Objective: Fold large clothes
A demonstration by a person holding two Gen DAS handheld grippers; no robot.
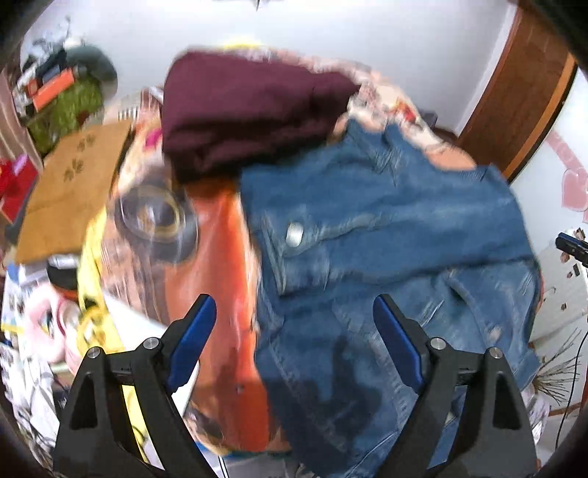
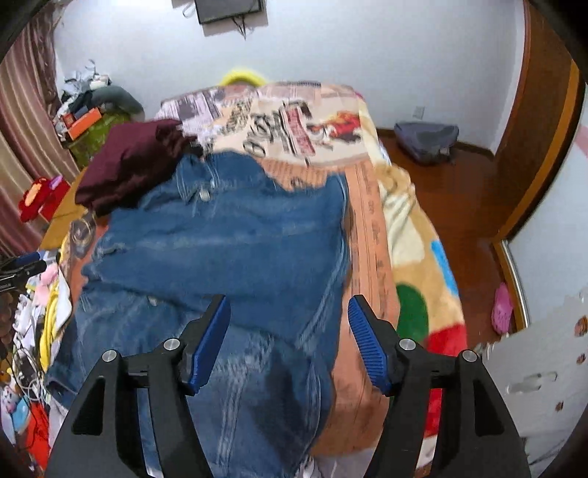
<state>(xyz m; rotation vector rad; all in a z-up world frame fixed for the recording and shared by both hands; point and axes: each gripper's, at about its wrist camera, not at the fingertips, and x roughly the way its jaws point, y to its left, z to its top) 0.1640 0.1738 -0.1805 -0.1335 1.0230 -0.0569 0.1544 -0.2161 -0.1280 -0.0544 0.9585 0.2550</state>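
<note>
Nearest in each wrist view are the black arms and blue-padded fingers of that gripper: the left gripper (image 1: pixel 294 312) and the right gripper (image 2: pixel 289 312) both stand wide apart with nothing between the pads, above the cloth and not touching it. Beneath both lies the denim jacket (image 2: pixel 228 250), spread on a bed covered by a printed blanket (image 2: pixel 411 235); the fabric is blurred in both views. The left view places the jacket to the right of centre and shows a metal button (image 1: pixel 294 234) on its front, with the blanket's large orange and brown print exposed beside it on the left. The right view places the jacket to the left of centre and shows the blanket's bare right side with green, red and blue patches. Farther on, a folded maroon garment (image 1: pixel 253 110) rests on the bed, its near edge touching the jacket's far edge. Only the left view shows a tan mat (image 1: pixel 70 191) on the floor beside the bed. Only the right view shows a grey bag (image 2: pixel 428 141) on the wooden floor, a pink slipper (image 2: pixel 502 308) near the door frame, and a dark wall-mounted screen (image 2: pixel 230 9) on the far white wall.
</note>
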